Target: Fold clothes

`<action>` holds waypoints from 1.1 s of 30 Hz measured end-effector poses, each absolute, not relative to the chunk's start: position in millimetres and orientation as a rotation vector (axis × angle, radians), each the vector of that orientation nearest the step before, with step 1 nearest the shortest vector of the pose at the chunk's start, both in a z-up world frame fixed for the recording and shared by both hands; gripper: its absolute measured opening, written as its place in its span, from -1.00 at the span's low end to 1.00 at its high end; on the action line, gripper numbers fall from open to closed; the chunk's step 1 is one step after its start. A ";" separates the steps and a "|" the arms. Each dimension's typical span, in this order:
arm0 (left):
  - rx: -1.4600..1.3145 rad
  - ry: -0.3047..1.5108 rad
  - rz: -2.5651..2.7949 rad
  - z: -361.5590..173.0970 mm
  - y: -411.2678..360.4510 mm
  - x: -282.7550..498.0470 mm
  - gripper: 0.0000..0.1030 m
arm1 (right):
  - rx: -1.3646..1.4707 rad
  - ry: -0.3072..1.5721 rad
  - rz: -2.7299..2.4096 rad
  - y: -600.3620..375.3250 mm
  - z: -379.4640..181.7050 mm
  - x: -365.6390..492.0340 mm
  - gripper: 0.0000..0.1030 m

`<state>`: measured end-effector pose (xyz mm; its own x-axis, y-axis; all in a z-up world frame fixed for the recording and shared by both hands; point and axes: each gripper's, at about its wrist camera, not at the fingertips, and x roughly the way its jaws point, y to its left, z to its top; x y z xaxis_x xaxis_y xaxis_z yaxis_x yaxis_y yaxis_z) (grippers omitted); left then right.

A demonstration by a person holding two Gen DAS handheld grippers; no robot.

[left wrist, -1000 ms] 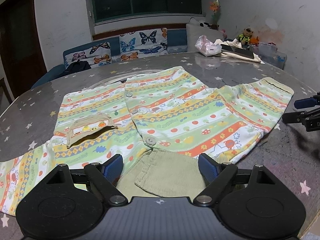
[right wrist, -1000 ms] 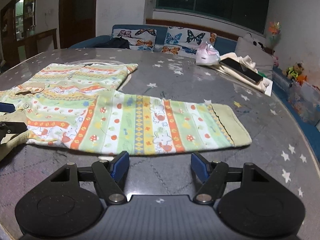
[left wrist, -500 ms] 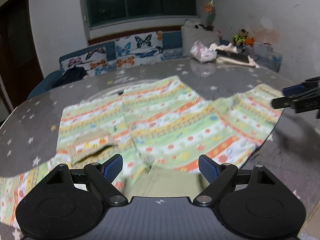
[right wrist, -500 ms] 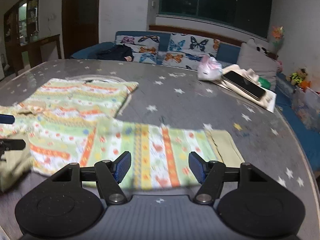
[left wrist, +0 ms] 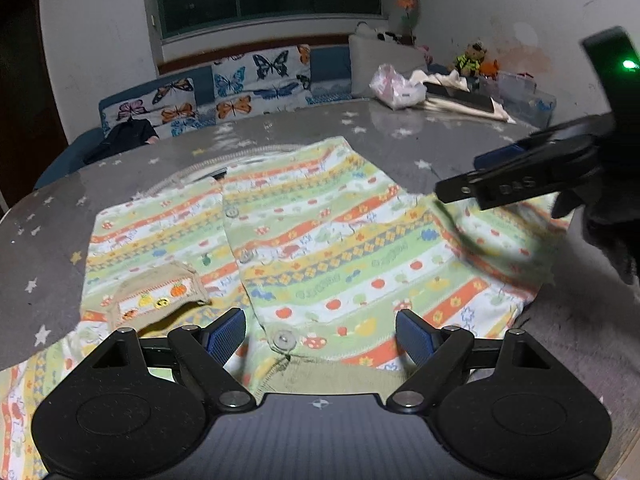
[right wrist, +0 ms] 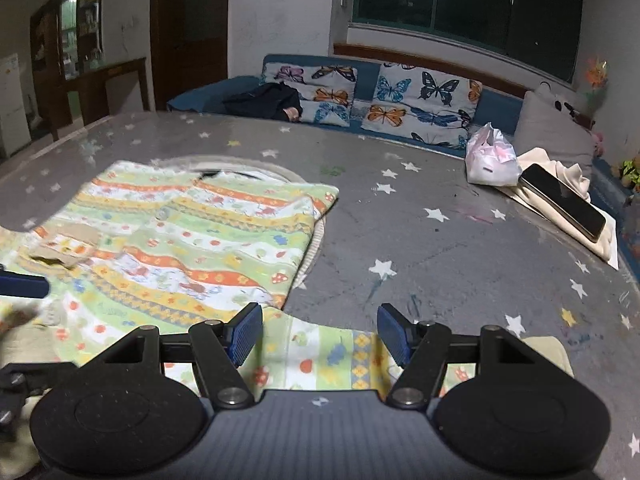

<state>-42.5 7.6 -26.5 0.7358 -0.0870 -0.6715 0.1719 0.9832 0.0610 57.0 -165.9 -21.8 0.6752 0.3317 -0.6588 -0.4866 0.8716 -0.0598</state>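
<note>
A child's striped top (left wrist: 320, 248) in green, orange and yellow lies spread flat on the grey star-patterned table (left wrist: 52, 216). It has buttons down the front and a small pocket (left wrist: 156, 296). My left gripper (left wrist: 322, 334) is open above the khaki hem (left wrist: 332, 376) and touches nothing. Over the right sleeve (right wrist: 332, 356) my right gripper (right wrist: 320, 332) hangs open, the sleeve's cuff (right wrist: 548, 356) to its right. In the left wrist view the right gripper (left wrist: 458, 178) hovers over the sleeve's shoulder end. A left finger (right wrist: 24, 284) shows at the right wrist view's left edge.
At the table's far right lie a pink plastic bag (right wrist: 490, 156) and a phone (right wrist: 560, 200) on a cream cloth. Behind the table runs a blue sofa with butterfly cushions (right wrist: 400, 96) and a dark garment (right wrist: 268, 100). Bare table lies to the right of the top.
Both grippers have lifted and moved forward over the top. The right one has shifted left along the sleeve toward the body. Both stay open; the top lies as before.
</note>
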 end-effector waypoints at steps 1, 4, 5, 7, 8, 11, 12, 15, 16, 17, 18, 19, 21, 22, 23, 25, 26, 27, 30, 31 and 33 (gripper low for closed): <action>0.120 0.738 -0.143 -27.8 7.9 -41.2 0.63 | -0.240 0.701 0.461 -165.1 -26.0 60.6 0.25; 0.116 0.758 -0.141 -31.7 9.1 -37.5 0.65 | -0.245 0.719 0.449 -167.5 -35.4 68.9 0.28; 0.115 0.761 -0.141 -31.9 9.2 -36.6 0.65 | -0.241 0.719 0.448 -169.9 -36.6 70.7 0.29; 0.113 0.766 -0.143 -31.8 9.4 -35.1 0.65 | -0.231 0.714 0.446 -176.0 -35.6 72.7 0.29; 0.111 0.768 -0.144 -31.7 9.5 -34.4 0.65 | -0.224 0.710 0.446 -179.5 -34.5 73.3 0.29; 0.106 0.773 -0.144 -32.2 8.8 -31.7 0.66 | -0.198 0.713 0.429 -192.8 -34.5 75.9 0.29; 0.103 0.774 -0.144 -32.2 8.7 -30.9 0.66 | -0.185 0.718 0.424 -197.9 -35.5 77.1 0.29; 0.100 0.781 -0.143 -32.0 8.4 -28.8 0.67 | -0.148 0.729 0.415 -213.4 -37.4 80.0 0.29; 0.101 0.783 -0.143 -32.0 8.3 -28.2 0.68 | -0.145 0.728 0.408 -217.1 -36.9 80.1 0.29; 0.102 0.786 -0.142 -31.8 7.9 -27.3 0.68 | -0.142 0.726 0.401 -220.8 -36.3 80.3 0.29; 0.104 0.790 -0.141 -31.6 7.2 -25.9 0.68 | -0.136 0.724 0.397 -225.1 -35.5 80.2 0.29; 0.104 0.794 -0.140 -31.3 6.8 -24.8 0.68 | -0.131 0.722 0.388 -230.1 -34.7 80.2 0.29; 0.102 0.801 -0.135 -30.7 6.5 -23.4 0.68 | -0.127 0.723 0.355 -241.5 -33.3 80.5 0.29; 0.101 0.802 -0.133 -30.2 6.3 -23.1 0.67 | -0.117 0.726 0.340 -249.0 -32.9 80.8 0.29; 0.101 0.803 -0.131 -29.8 6.1 -23.0 0.66 | -0.112 0.729 0.325 -256.3 -32.8 80.1 0.29; 0.100 0.802 -0.125 -27.8 5.9 -23.2 0.66 | -0.106 0.733 0.299 -270.6 -33.2 77.0 0.29; 0.098 0.801 -0.125 -26.5 6.1 -22.7 0.66 | -0.103 0.735 0.285 -277.7 -33.4 75.5 0.29; 0.094 0.798 -0.124 -24.3 6.1 -22.3 0.66 | -0.100 0.737 0.272 -284.8 -33.6 73.9 0.29; 0.096 0.782 -0.127 -18.5 4.0 -22.3 0.66 | -0.091 0.743 0.232 -306.2 -34.2 69.4 0.29; 0.099 0.778 -0.128 -17.3 2.8 -22.4 0.67 | -0.088 0.745 0.219 -313.3 -34.4 67.8 0.28; 0.104 0.770 -0.130 -15.1 0.4 -22.5 0.67 | -0.081 0.747 0.196 -325.2 -34.5 65.1 0.28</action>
<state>-22.5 0.4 -15.1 0.7104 -0.0793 -0.6993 0.1552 0.9868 0.0458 65.1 -325.2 -34.5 0.7162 0.1479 -0.6820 -0.2058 0.9786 -0.0039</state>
